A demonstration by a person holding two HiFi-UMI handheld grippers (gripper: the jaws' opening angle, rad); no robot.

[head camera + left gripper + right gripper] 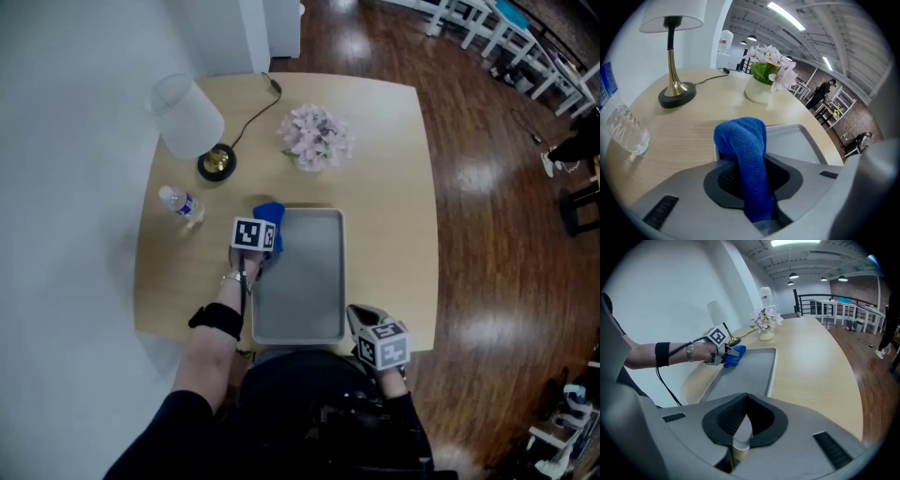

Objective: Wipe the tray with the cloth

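A grey tray [309, 281] lies in the middle of the light wooden table. The blue cloth [747, 154] is pinched between the jaws of my left gripper [750, 180] and bulges out past the fingertips. In the head view the left gripper [265, 231] holds the cloth [271, 215] over the tray's far left corner. My right gripper [362, 322] sits at the tray's near right corner. In the right gripper view its jaws [742, 427] are closed on the tray's near rim [740, 439]; the left gripper and the cloth [733, 356] show at the tray's far end.
A lamp [192, 127] with a brass base and a cord stands at the back left. A vase of pink flowers [317, 139] stands behind the tray, and a water bottle [182, 204] lies to its left. Bare tabletop [389, 206] lies right of the tray.
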